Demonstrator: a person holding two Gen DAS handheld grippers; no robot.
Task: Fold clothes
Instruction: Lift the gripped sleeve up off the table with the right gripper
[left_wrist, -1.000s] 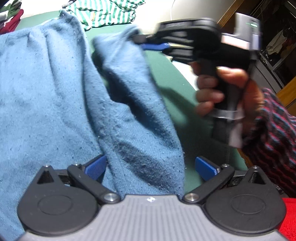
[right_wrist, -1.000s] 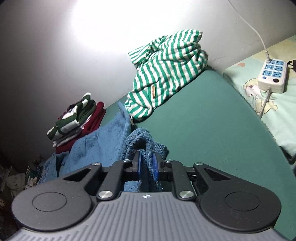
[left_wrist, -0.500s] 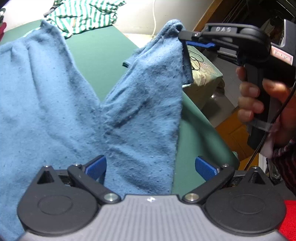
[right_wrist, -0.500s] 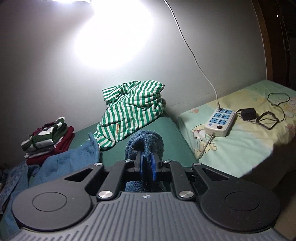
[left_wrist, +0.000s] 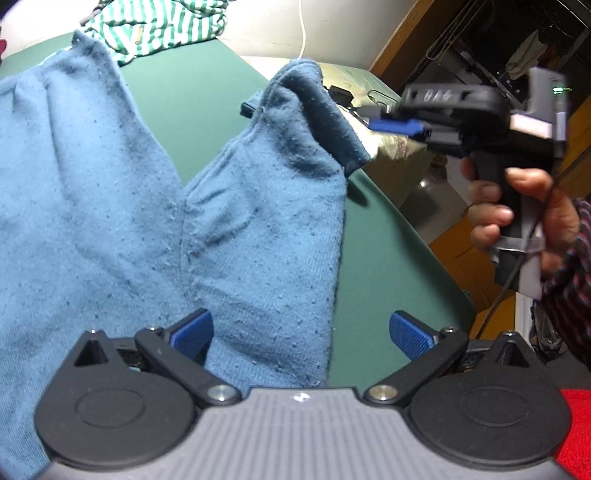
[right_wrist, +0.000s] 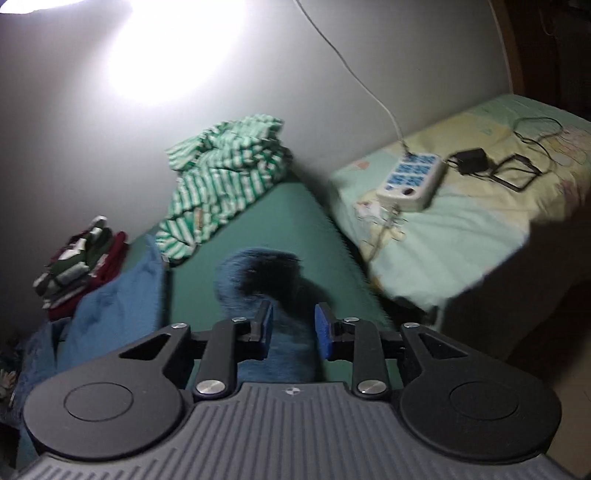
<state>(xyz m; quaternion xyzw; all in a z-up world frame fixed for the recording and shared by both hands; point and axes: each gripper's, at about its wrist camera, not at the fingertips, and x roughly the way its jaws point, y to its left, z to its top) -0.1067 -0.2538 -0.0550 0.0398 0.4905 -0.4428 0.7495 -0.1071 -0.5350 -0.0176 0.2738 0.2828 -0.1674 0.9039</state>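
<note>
Green tabletop (left_wrist: 207, 110) carries a blue sweater (left_wrist: 92, 206), body flat, one sleeve (left_wrist: 273, 206) stretched out toward the right edge with its cuff lifted. Striped shirt (right_wrist: 221, 184) heaped at the wall; folded stack (right_wrist: 77, 258) far left (other garments, apparently finished). Right gripper (right_wrist: 293, 325): jaws parted, cuff lying loose between them, not pinched. Left gripper (left_wrist: 301, 332): jaws wide apart, straddling the sleeve near the shoulder, holding nothing. Judged step: laying out the sleeve. Next move likely calls for a fresh grip on the cuff to carry it across the body, seam kept flat.
</note>
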